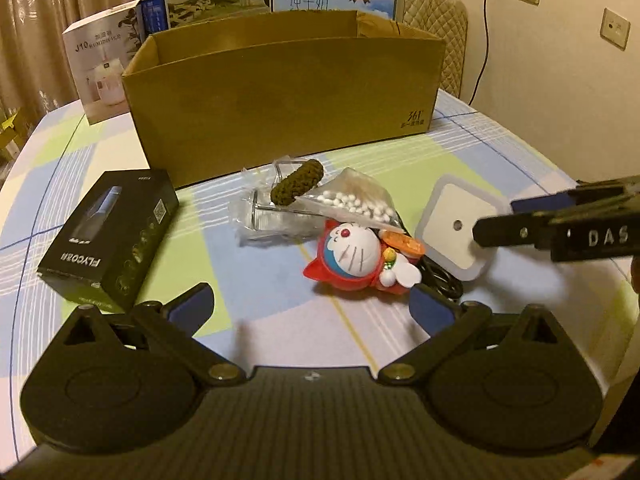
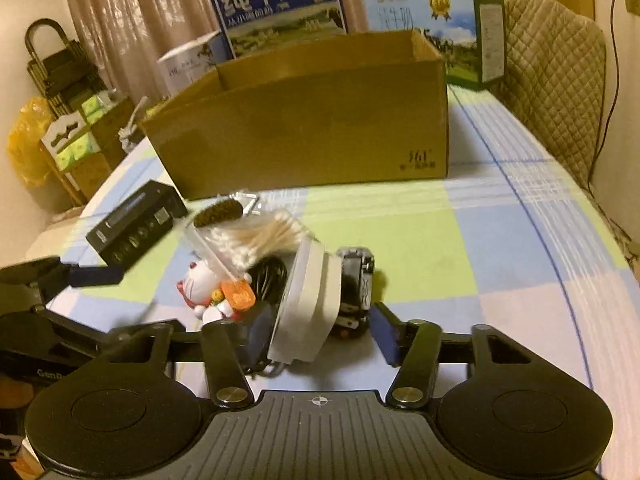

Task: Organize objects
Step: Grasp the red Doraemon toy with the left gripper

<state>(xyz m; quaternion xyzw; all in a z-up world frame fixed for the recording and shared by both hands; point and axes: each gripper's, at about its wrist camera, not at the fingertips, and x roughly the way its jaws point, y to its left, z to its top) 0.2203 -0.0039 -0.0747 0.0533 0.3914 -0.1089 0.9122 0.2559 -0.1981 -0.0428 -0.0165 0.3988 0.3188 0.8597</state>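
Right wrist view: white square device [image 2: 306,304] lies between right claw [image 2: 324,330] fingers, low centre; contact unclear, perhaps touching.
Left claw [image 1: 310,304]: spread apart, empty, toy figure [image 1: 354,256] just above it.

"FLYCO" on black box [image 1: 108,240]; "361°" on carton [image 1: 280,104].

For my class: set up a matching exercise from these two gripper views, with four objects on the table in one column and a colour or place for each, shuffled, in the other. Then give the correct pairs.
Column A
1. cardboard box
2. black carton
3. cat figurine
4. white square device

Column B
a. red, white and blue, lying in the middle of the clutter
b. between the right gripper's fingers
c. open at the top, standing behind the clutter
d. lying flat at the left of the clutter

Pairs: 1-c, 2-d, 3-a, 4-b
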